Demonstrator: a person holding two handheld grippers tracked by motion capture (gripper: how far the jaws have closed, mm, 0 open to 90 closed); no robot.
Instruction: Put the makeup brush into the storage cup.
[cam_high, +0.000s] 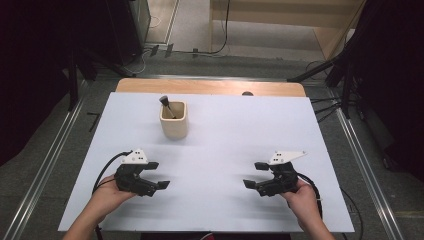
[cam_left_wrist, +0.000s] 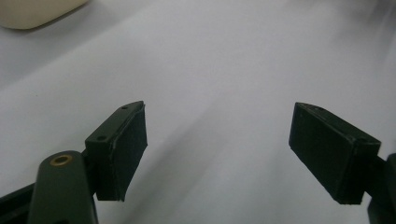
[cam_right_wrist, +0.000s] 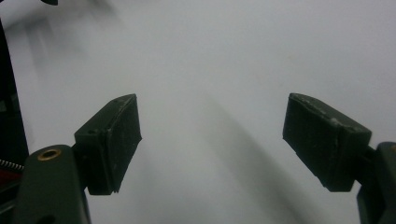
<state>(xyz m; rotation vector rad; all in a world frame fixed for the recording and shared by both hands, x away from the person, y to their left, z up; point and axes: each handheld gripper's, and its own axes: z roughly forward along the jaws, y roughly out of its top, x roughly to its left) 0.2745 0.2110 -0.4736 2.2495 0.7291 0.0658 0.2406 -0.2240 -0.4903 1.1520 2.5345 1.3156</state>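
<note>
Overhead and two close views, shared table (cam_high: 225, 150).

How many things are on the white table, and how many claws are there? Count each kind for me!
Cream cup: 1
Dark brush standing in the cup: 1
Black claws: 2, the left claw and the right claw, both open and empty
Total: 4

Cup (cam_left_wrist: 32, 11): being cropped by the top-left corner, far beyond the left jaw — blurred.
Brush (cam_high: 167, 106): sinking into the cup — lower end hidden.
</note>
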